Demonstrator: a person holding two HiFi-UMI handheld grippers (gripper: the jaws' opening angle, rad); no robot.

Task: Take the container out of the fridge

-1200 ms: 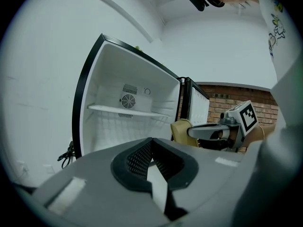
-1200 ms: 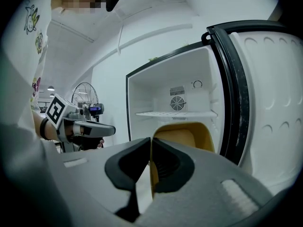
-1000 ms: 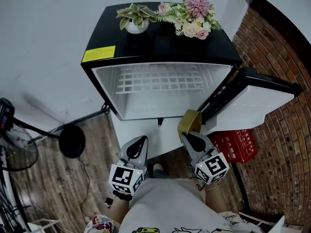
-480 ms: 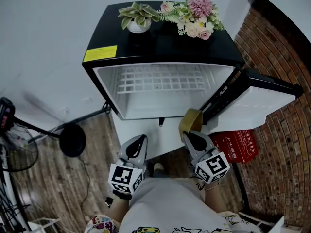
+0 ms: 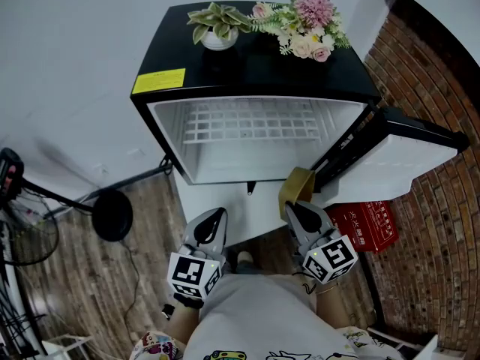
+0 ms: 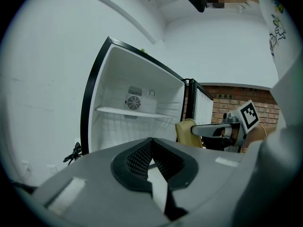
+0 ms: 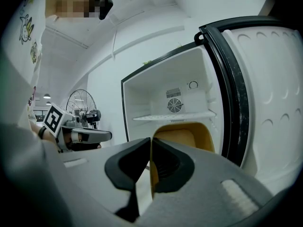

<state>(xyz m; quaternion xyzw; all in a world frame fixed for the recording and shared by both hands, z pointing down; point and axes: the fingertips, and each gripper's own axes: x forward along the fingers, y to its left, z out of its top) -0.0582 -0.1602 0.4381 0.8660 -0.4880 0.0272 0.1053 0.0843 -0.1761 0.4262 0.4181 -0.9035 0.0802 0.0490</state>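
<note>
– Well, starting closest in, what worries you?
– The left gripper [image 6: 150, 143] has its jaws pressed together on nothing and hangs idle. Beside it, the right gripper [image 7: 150, 144] pinches one thin wall of the yellow container [image 7: 182, 135]. Nothing supports the container from below, so I'd judge a one-sided pinch like that could let it swivel or slide out.
– And where is the container?
– It's low down in front of the fridge [image 5: 255, 73], just beside the hinge edge of the open door [image 5: 397, 152]. It looks already clear of the cabinet. A careless swing to the right could knock it against that door edge and break the grip.
– Is there anything inside to snag on?
– I see only the wire shelf [image 5: 247, 126] and a fan grille [image 7: 173, 105] on the back wall, both well behind the container.
– Any writing?
– Nearest, the marker cube [image 5: 330, 257] on each gripper shows black-and-white squares and no words. On the floor to the right, a red box [image 5: 371, 225] has white characters too small to read. Farthest, a yellow sticker [image 5: 159, 81] on the fridge top carries print I can't make out.
</note>
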